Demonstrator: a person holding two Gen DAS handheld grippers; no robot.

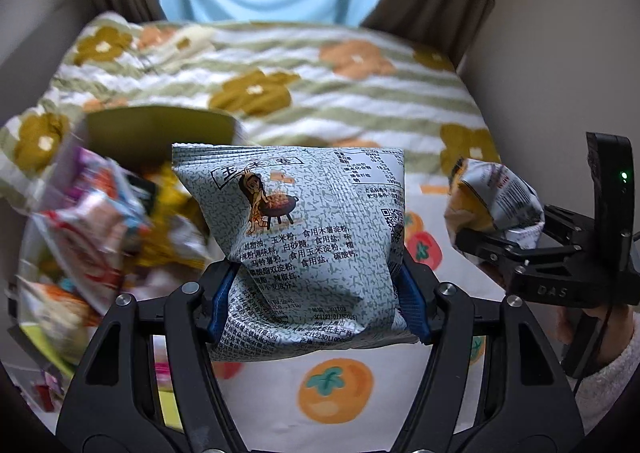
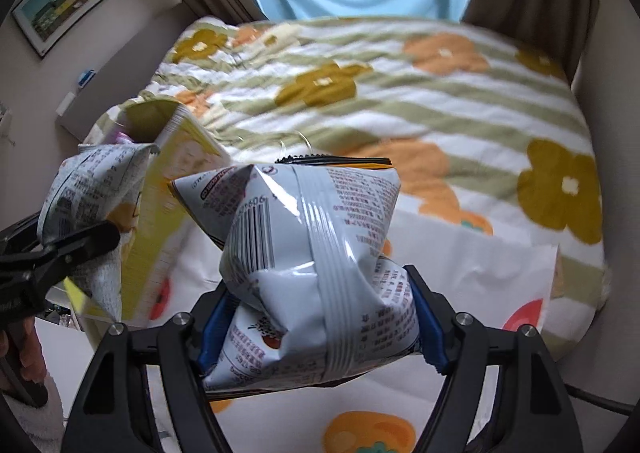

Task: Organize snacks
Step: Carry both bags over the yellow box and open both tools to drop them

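We hold a corn-snack packet (image 1: 304, 237) pinched in the left gripper (image 1: 316, 301), a chip bag (image 2: 316, 265) pinched in the right gripper (image 2: 320, 329); the snack box (image 1: 132, 141) lies left, nearer the left hand.

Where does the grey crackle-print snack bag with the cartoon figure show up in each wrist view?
Left wrist view: grey crackle-print bag fills the centre, clamped in the left gripper.
Right wrist view: same bag at the left edge, pinched by a black gripper.
Shared landmark: the yellow box of snacks on the flowered bedspread.
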